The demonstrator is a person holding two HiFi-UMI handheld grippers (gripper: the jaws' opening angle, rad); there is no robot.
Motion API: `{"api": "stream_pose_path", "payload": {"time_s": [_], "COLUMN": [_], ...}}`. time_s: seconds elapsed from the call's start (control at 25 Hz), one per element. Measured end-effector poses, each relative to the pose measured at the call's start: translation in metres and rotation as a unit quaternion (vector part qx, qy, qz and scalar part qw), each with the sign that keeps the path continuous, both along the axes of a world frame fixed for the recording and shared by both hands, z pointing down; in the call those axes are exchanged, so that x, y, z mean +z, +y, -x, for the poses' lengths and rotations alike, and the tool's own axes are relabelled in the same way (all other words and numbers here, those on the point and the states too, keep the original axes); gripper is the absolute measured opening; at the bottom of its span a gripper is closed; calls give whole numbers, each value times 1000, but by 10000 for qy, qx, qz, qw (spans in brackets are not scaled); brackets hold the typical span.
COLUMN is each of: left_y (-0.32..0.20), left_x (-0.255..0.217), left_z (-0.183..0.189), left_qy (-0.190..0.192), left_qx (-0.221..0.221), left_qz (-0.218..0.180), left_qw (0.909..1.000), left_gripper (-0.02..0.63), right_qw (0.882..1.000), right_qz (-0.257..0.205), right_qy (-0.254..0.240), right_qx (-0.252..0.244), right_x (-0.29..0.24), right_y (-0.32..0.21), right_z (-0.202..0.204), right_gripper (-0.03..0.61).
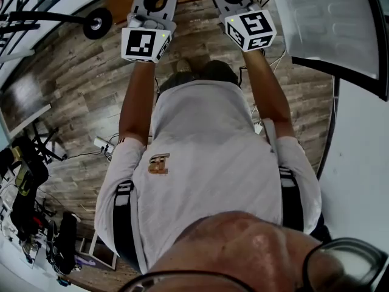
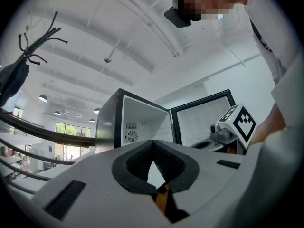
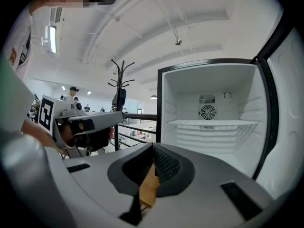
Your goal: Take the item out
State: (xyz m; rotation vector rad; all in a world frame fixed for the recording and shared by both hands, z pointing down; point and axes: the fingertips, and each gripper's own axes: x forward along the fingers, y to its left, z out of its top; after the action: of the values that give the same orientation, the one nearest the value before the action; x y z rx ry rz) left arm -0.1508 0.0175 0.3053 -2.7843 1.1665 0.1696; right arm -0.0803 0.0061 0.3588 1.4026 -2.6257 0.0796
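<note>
**Both grippers clenched before the open fridge**

The left gripper (image 2: 153, 145) and the right gripper (image 3: 153, 147) were held side by side before the fridge (image 3: 180, 99), whose door (image 3: 287, 127) was swung open to the right. Both pairs of jaws were pressed together, and nothing was gripped between them. The item was not to be seen. Only a bare shelf (image 3: 213, 123) and a fan grille (image 3: 207, 112) on the far wall were shown, and the lower part was hidden by the gripper body. It was judged that the reach had not yet begun. If the jaws were not opened in time, the item could be pushed further in or knocked over. The shelf edge or the door could also be struck, because the item's place was not known.
</note>
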Motion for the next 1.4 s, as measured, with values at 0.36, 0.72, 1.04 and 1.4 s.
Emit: {"api": "stream_pose_path", "payload": {"time_s": [0.36, 0.72, 1.04, 1.4], "left_y": [-58, -103, -164, -182], "left_x": [18, 51, 42, 59], "left_z": [-22, -67, -100, -129], "left_qy": [-3, -112, -154, -249], "left_qx": [-106, -363, -674, -1081], "left_qz": [3, 186, 366, 509], "left_qw": [9999, 9991, 9969, 9925], "left_gripper": [18, 18, 18, 18], "right_qw": [9970, 9874, 9644, 9145], "right_qz": [604, 1424, 2345, 3467], "right_qy": [-45, -314, -1095, -1988], "right_qx": [481, 607, 543, 631], "right_x": [40, 103, 111, 158], "right_y": [-93, -168, -253, -297], "right_z": [-45, -105, -148, -186], "right_gripper": [34, 36, 48, 172]}}
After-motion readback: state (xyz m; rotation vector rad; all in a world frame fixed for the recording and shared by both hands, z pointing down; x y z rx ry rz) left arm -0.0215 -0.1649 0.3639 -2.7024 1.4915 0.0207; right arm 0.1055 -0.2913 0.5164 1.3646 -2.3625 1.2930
